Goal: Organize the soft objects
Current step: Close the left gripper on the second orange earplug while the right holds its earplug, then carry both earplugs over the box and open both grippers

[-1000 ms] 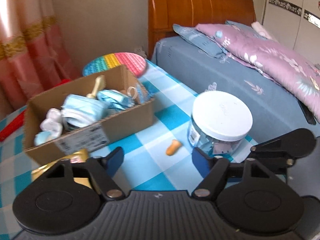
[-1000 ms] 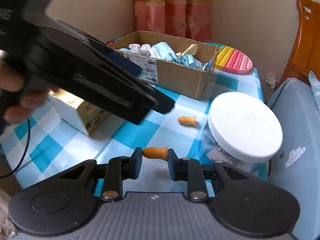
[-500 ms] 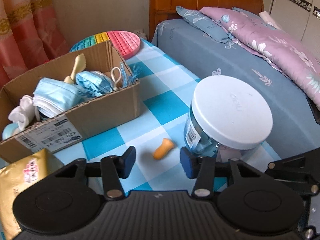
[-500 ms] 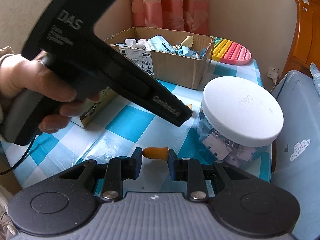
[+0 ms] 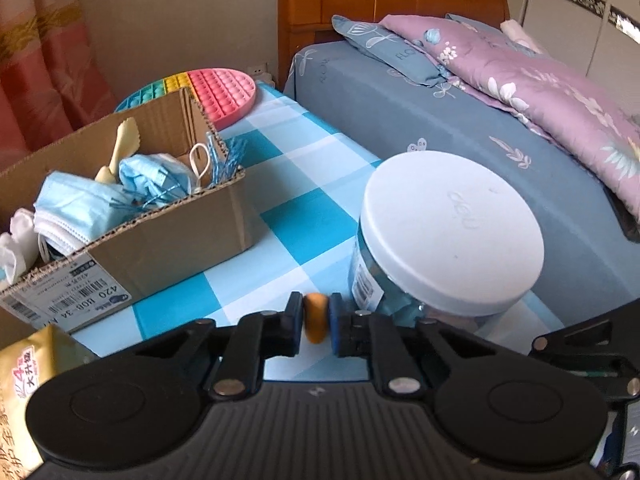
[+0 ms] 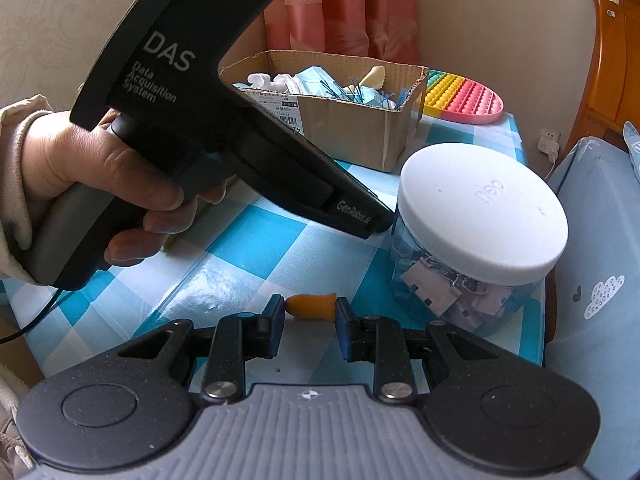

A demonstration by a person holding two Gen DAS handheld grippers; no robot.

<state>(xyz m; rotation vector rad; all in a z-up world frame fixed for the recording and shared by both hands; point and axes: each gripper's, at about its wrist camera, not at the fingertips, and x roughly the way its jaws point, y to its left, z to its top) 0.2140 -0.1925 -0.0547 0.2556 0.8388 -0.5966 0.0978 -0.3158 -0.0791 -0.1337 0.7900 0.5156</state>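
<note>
Both tools are pinching small orange earplugs low over the checked tabletop [image 5: 304, 176]. Left tool [image 5: 315, 317] has its pads closed on an orange earplug [image 5: 315, 316], held just beside the near-left foot of the jar; whether the plug touches the cloth is hard to tell from this angle. At far left of its view sits a gold packet [image 5: 28, 380], and behind that an open cardboard box [image 5: 168, 236] holding blue face masks [image 5: 80, 204], white bits and a pale plastic piece. Beyond the box lies a round rainbow pop-it mat [image 5: 222, 92]. To the right stands the clear jar with a white lid [image 5: 452, 224], and past the tabletop's edge is a bed [image 5: 460, 120] with a floral pillow.

Right tool [image 6: 310, 307] grips a second orange earplug [image 6: 311, 306] end to end between its pads, close above the tabletop and left of the jar [image 6: 480, 208], which holds binder clips. In that view the person's left hand [image 6: 92, 184] wraps the black handle of the left tool, whose nose reaches down to the jar's left side.
</note>
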